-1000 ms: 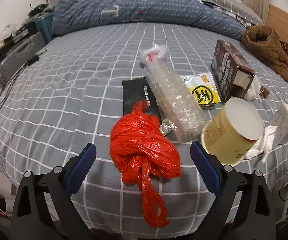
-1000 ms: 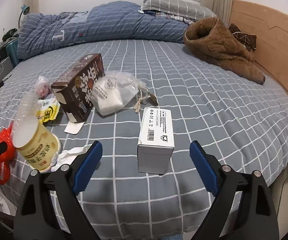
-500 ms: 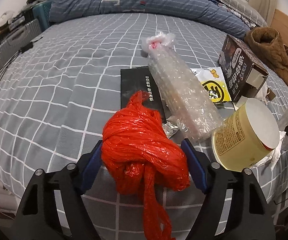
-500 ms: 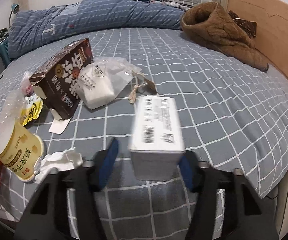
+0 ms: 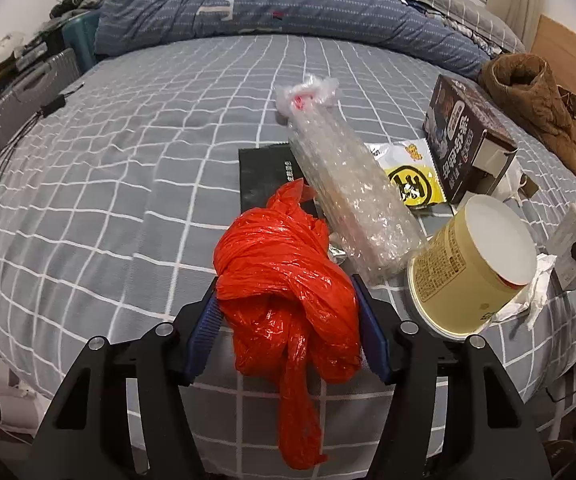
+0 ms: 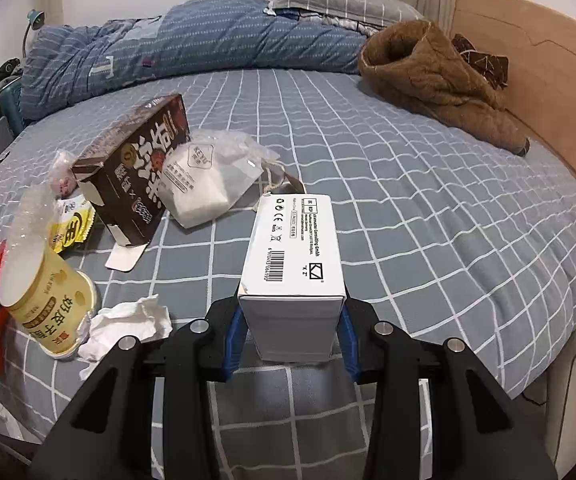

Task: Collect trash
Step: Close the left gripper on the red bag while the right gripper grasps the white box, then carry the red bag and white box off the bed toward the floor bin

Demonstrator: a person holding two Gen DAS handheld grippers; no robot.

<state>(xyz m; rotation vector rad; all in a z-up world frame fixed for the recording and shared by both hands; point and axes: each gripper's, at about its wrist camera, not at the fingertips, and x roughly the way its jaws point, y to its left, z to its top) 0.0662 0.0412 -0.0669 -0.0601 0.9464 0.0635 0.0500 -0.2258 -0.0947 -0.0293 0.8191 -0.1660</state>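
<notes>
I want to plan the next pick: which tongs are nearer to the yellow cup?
Probably left. The left tongs, shut on the red bag, sit just beside the yellow cup; the right tongs hold the white box, farther off.

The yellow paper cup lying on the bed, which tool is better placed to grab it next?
Neither is free: left tool grips the red plastic bag, right tool the white box. The cup lies nearer the left.
</notes>
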